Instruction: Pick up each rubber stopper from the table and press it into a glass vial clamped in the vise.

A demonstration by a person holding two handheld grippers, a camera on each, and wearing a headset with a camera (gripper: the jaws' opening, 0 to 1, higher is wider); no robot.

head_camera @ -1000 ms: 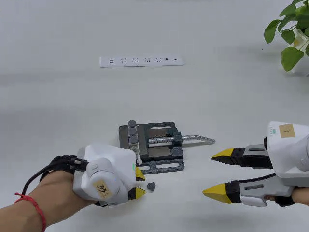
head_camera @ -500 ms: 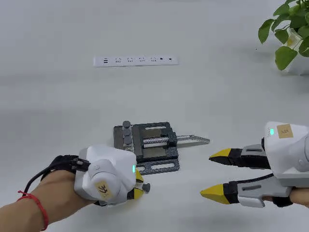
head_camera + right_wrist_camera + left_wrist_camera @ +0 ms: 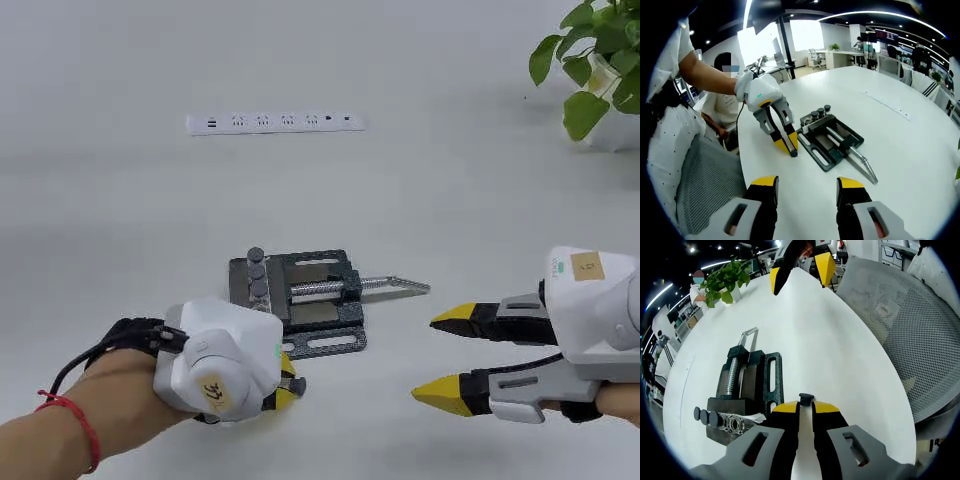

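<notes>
We are pinching a stopper (image 3: pixel 806 399) in the left gripper (image 3: pixel 806 407). Its yellow-tipped jaws are drawn almost together, and the small dark stopper is caught between the tips, poking out just past them. We are holding it low over the table (image 3: pixel 450 200), just in front of the vise (image 3: pixel 310 300), near its slotted base but apart from it. The vise is sitting flat on the table, its screw handle pointing toward the right gripper (image 3: pixel 438 357). At the end away from the handle, three vials (image 3: pixel 257 270) are standing in a row, each carrying a dark stopper. In the left gripper view, clear glass is showing just beside them, though we cannot tell how it is clamped. We are holding the right gripper well apart from the vise, its jaws spread wide and gripping nothing. A power strip (image 3: pixel 275 122) is lying farther back, and a plant (image 3: pixel 595 60) is standing at the far corner.
</notes>
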